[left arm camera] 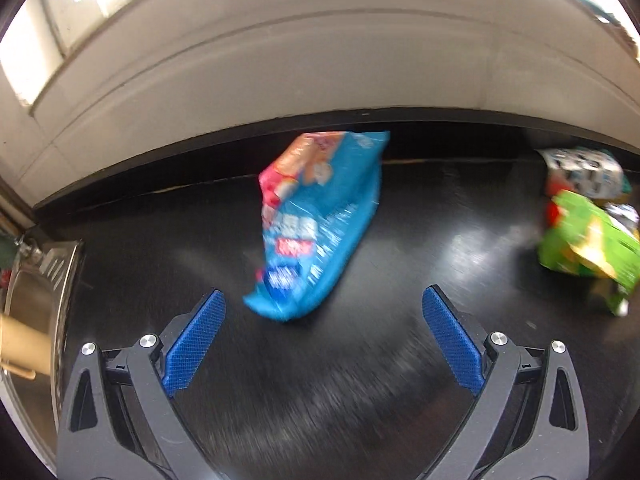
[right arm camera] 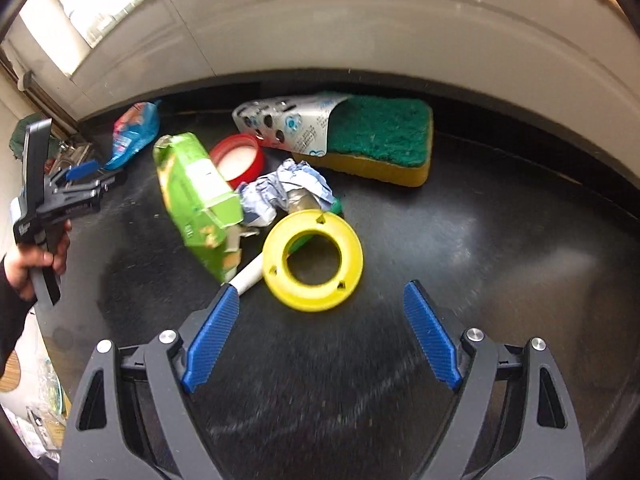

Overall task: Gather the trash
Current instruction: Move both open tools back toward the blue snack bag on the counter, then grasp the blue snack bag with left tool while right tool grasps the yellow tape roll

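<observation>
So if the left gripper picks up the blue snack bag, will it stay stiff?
Probably not: the blue snack bag looks like thin, creased film, so it should crumple. It seems light, and its glossy surface may slip.

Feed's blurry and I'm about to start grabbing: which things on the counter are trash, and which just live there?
Likely trash:
blue snack bag
green carton
crumpled paper
torn sponge wrapper

Probably staying:
sponge
yellow ring
red lid
sink
</observation>
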